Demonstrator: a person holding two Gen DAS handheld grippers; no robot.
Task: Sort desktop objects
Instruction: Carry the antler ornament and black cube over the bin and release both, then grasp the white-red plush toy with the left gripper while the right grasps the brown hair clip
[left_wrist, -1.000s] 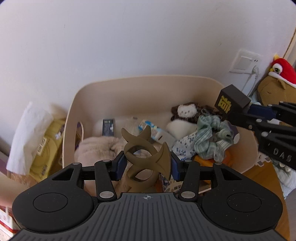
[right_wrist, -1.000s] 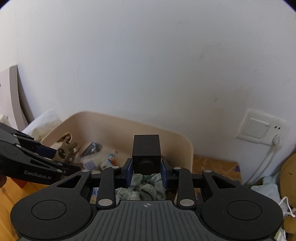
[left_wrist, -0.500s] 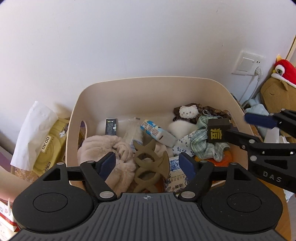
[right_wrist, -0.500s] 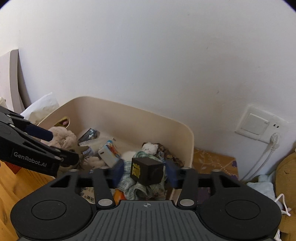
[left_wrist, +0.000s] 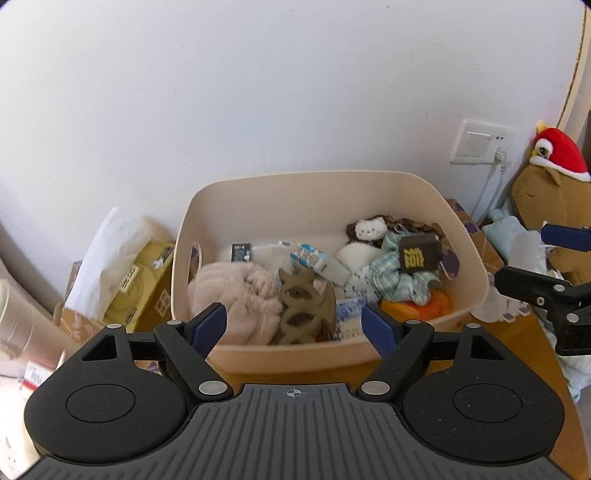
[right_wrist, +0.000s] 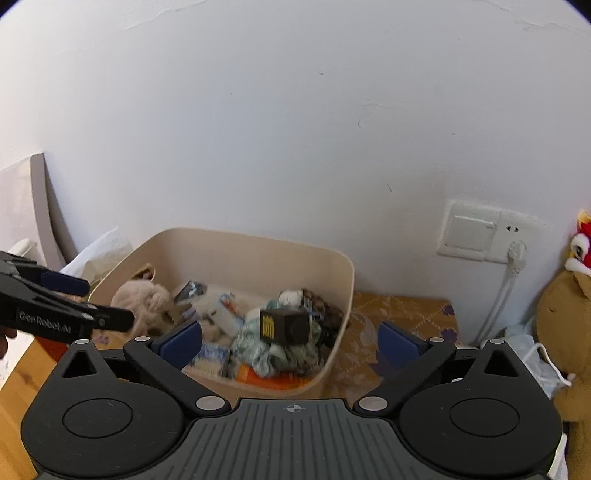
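Both sets of jaws are opening, nothing between them. The left gripper (left_wrist: 293, 326) stands spread before the beige bin (left_wrist: 476, 254), the hair claw (left_wrist: 304, 308) lying inside at centre frame. The right gripper (right_wrist: 290, 341) gapes over the black cube (right_wrist: 284, 325) atop the cloths. Best to draw both straight back, clear of the rim.

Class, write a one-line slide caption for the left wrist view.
Left claw opening, empty, above beige bin holding brown hair clip.
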